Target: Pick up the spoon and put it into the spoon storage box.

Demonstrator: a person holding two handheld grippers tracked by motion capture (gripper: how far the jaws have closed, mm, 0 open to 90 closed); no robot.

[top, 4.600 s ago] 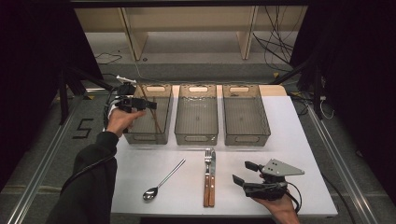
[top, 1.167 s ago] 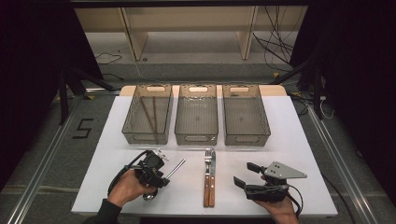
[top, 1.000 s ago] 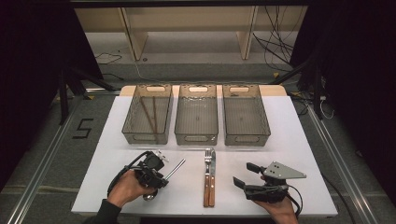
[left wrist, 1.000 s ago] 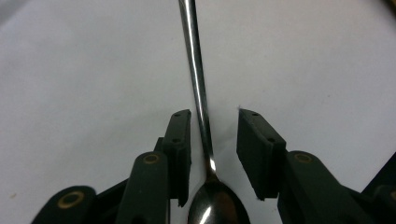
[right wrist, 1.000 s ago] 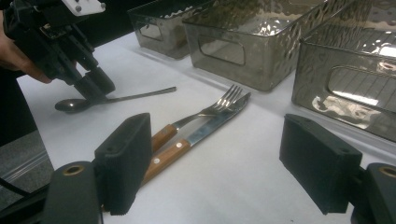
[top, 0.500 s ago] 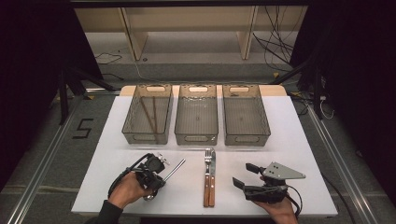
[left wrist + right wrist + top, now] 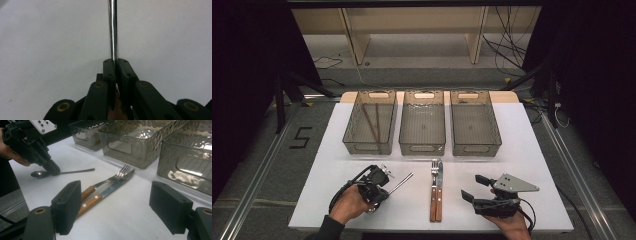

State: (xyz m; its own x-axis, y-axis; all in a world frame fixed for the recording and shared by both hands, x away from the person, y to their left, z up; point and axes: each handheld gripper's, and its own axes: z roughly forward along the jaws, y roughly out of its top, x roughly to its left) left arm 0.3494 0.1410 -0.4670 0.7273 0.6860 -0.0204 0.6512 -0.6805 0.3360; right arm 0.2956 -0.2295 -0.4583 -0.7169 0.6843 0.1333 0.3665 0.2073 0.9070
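On the white table (image 7: 532,150) the left tool (image 7: 116,61) has just closed onto the spoon (image 7: 112,30); right tool (image 7: 120,205) gapes

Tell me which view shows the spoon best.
The right gripper view: the spoon shows bowl and handle, with the left gripper clamped on it. The left gripper view gives just its handle between the jaws; the high view, a thin handle.

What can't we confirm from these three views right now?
- Spoon bowl, high view: hidden under the left tool and hand.
- Spoon handle, left gripper view: its far end is cut off by the top edge; the pinched part is hidden between the pads, which have just been closing on it.
- Thin sticks in the left bin, high view: too small to identify.
- Right bin, right gripper view: cut off by the frame edge.
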